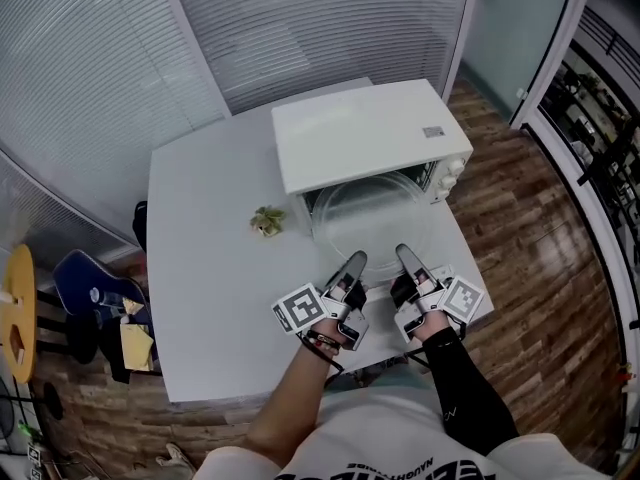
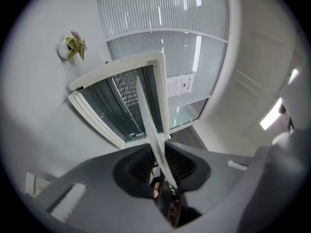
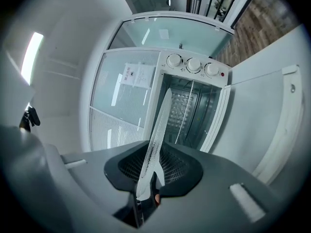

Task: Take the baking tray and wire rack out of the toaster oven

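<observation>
Left gripper (image 1: 352,265) and right gripper (image 1: 405,256) each pinch the thin, shiny metal baking tray (image 3: 159,125) before the white toaster oven (image 1: 360,133).

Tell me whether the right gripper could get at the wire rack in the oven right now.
Probably not yet. The right gripper is shut on the tray, which reaches into the open oven in front of the rack. With the tray set aside, the way looks free.

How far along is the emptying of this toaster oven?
Done: the toaster oven stands open. In hand: left gripper and right gripper clamp the baking tray by its near edge, far end by the oven mouth. Left: the wire rack, inside the oven.
</observation>
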Available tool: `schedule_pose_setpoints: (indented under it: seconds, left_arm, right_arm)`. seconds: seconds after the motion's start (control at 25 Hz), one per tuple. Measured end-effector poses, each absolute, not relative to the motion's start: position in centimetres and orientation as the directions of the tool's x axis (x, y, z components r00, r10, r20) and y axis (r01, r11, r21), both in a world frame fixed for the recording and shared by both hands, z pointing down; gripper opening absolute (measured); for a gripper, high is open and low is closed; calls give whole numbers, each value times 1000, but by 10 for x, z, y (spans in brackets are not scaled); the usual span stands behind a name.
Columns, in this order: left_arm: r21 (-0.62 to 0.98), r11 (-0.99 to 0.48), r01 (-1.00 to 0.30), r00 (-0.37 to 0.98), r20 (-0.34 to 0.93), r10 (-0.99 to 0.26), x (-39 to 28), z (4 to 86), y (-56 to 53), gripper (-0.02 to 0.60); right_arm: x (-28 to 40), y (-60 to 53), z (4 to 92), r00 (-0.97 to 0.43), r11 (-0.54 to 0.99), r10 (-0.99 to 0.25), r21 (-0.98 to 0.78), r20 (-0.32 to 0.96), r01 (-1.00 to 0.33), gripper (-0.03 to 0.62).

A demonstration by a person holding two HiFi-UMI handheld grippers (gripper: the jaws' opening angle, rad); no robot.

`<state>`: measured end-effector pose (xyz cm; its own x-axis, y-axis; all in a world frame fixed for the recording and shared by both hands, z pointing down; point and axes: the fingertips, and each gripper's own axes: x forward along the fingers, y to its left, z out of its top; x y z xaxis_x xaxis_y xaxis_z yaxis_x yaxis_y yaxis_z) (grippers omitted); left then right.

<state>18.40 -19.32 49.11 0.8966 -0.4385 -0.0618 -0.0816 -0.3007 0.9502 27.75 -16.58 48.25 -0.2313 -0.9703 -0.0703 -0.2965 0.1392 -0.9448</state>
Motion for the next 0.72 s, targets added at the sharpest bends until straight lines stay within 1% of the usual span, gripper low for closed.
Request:
schedule_pose_setpoints:
  seconds: [0.44, 0.72]
  left_arm:
    - [914, -403, -41, 925, -118, -361, 165, 469, -158, 127]
    - [907, -417, -56, 916, -119, -383, 159, 464, -150, 128]
  right_arm:
    - [255, -126, 462, -193, 186, -973, -922, -125, -341, 61]
    - [248, -120, 453, -229, 229, -961, -915, -157, -333, 61]
